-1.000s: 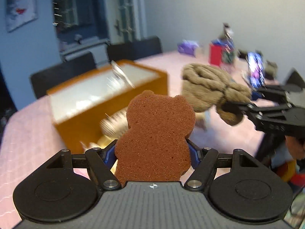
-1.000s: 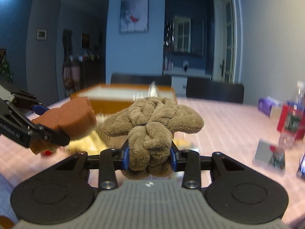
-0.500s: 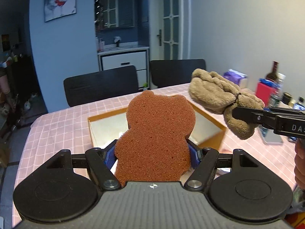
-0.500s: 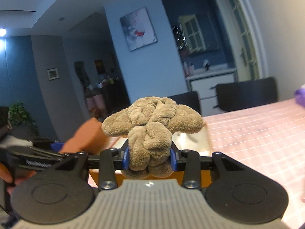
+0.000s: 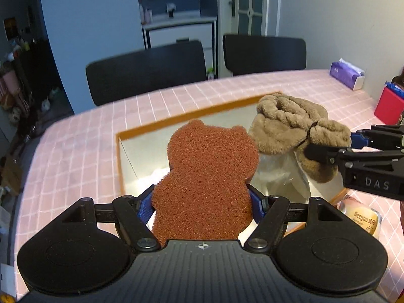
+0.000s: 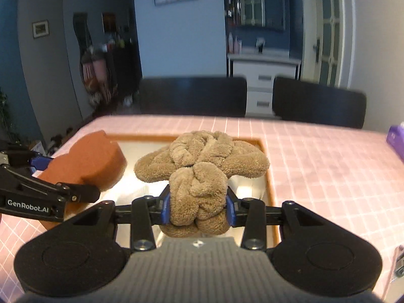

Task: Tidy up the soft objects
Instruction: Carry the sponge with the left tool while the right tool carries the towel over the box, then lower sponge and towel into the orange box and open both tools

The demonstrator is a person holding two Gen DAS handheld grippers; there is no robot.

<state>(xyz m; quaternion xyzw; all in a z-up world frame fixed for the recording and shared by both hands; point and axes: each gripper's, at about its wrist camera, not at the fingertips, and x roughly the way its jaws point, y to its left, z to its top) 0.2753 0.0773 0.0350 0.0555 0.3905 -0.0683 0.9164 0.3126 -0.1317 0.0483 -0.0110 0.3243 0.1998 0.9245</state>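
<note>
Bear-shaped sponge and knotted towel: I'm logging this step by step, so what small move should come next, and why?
Probably lower both into the orange-rimmed box and open. The left gripper is shut on the bear-shaped sponge, the right gripper on the knotted towel, and both hang over the box's open interior.

The left gripper (image 5: 203, 205) and right gripper (image 6: 198, 208) are held side by side, both pointing forward, each with jaws clamped on a load
</note>
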